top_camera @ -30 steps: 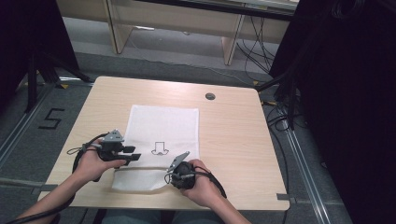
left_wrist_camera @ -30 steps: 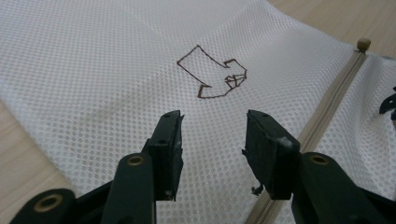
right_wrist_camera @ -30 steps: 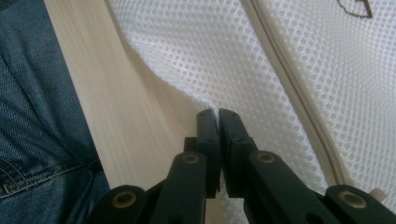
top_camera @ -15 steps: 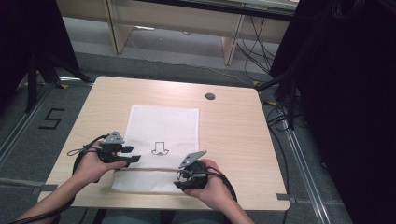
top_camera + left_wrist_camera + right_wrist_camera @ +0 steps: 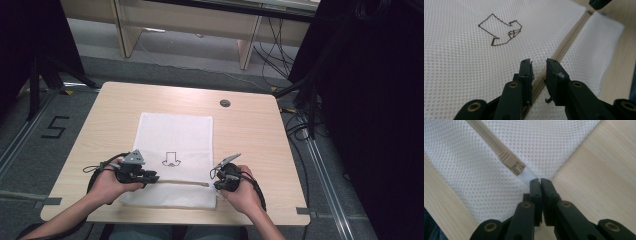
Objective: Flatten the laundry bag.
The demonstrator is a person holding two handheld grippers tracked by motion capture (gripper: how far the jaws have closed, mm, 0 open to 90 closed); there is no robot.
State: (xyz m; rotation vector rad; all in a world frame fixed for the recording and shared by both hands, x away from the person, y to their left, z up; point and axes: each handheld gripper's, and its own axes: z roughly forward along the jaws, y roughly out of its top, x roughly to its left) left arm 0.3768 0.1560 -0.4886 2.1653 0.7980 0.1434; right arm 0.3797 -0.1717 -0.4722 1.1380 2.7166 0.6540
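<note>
A white mesh bag [image 5: 175, 135] lies flat on the wooden table [image 5: 250, 140], with a brown arrow outline [image 5: 171, 159] drawn on it. A beige zipper [image 5: 180, 182] crosses its near end. My left gripper [image 5: 152, 178] rests at the zipper's left part. In the left gripper view its jaws [image 5: 538, 62] have just been closing and stand slightly apart astride the zipper [image 5: 571, 35], not pressing it. At the bag's right edge my right gripper [image 5: 216, 184] is shut [image 5: 540, 181] on the white pull tab [image 5: 526, 176] of the beige slider [image 5: 510, 161].
A round grommet [image 5: 225, 103] sits in the table's far right part. Bare wood lies right of the bag and beyond it. The front table edge is close under both hands. Dark drapes and cables [image 5: 300, 130] stand off the right side.
My right gripper has moved to the right along the zipper line to the bag's right edge. My left gripper has shifted slightly right and nearer.
</note>
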